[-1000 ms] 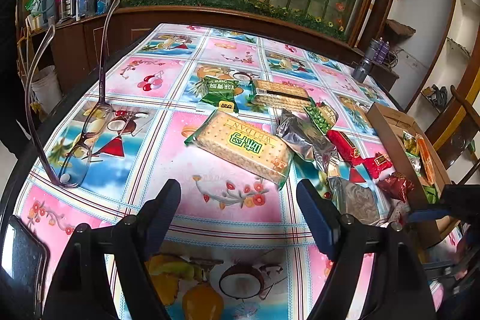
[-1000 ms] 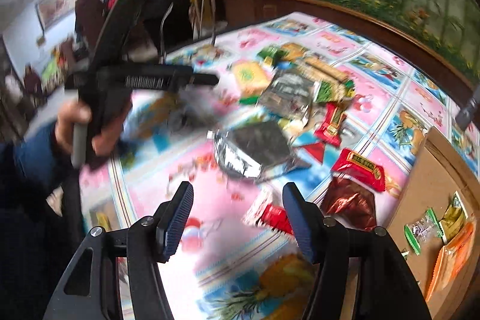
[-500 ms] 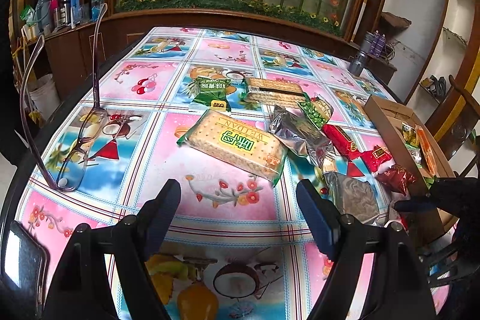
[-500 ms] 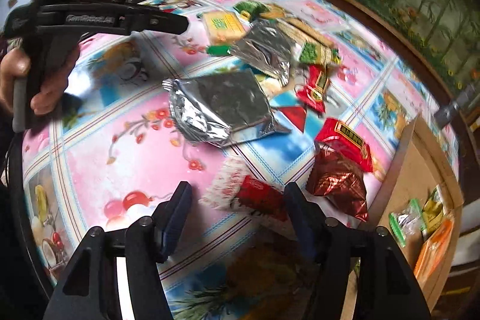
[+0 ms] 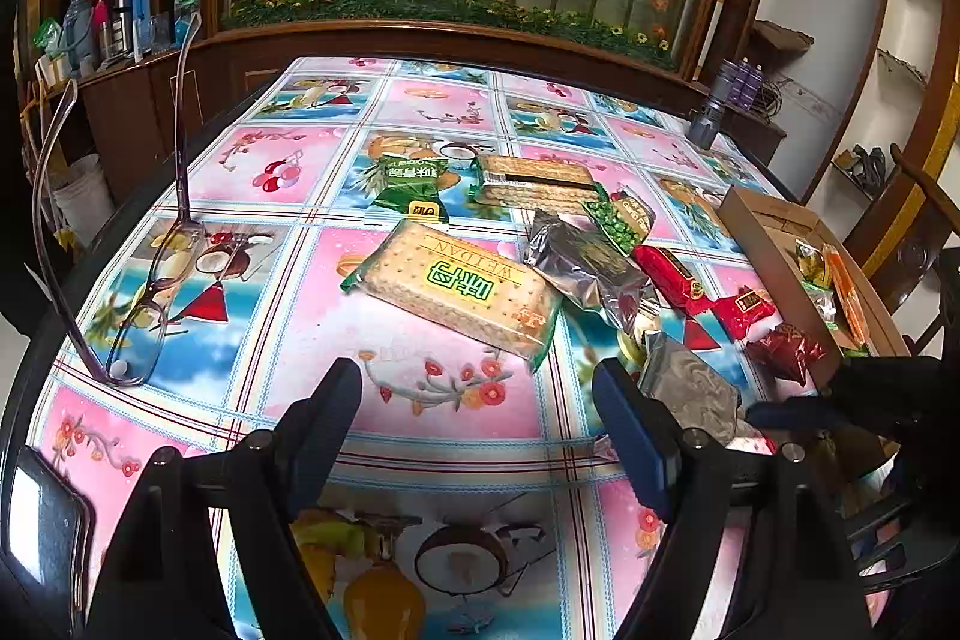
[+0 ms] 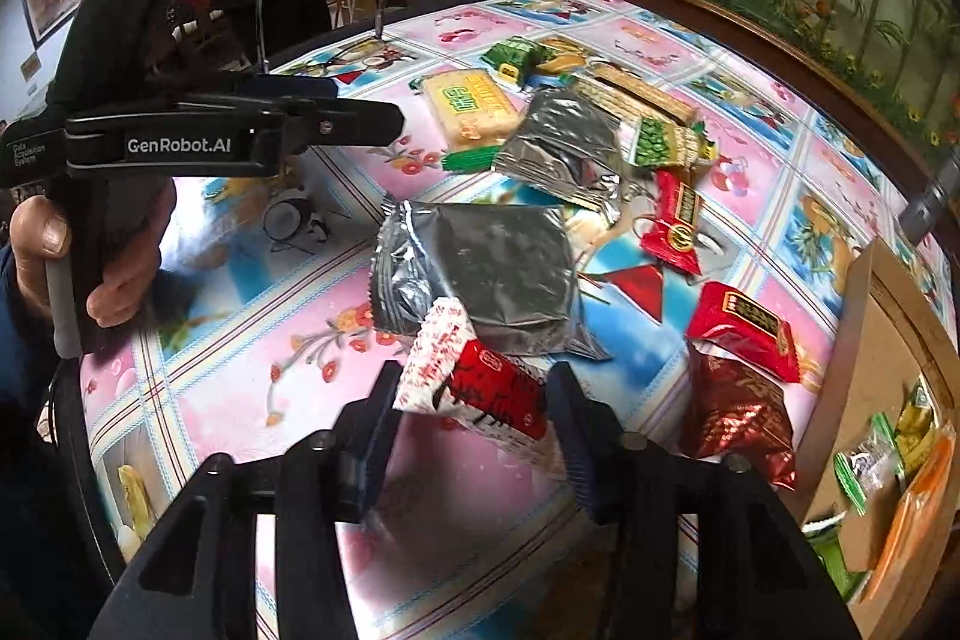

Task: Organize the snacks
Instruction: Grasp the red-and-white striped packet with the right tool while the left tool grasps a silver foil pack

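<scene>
Between the right gripper's (image 6: 471,418) fingers, which have just been closing, lies a red and white snack packet (image 6: 474,388); its sides sit against or just beside the pads, and whether they press it cannot be told. Just past it a silver packet (image 6: 486,274) lies flat on the table (image 6: 252,388), with red packets (image 6: 741,331) and a dark red one (image 6: 738,418) toward the table's right edge, beside a cardboard box (image 6: 870,340) holding small packets. The left gripper (image 5: 477,418) hangs over the table's near edge, fingers spread with nothing between them. Beyond them lies a cracker pack (image 5: 456,289), then a green packet (image 5: 408,187). Glasses (image 5: 150,292) rest near the left edge.
</scene>
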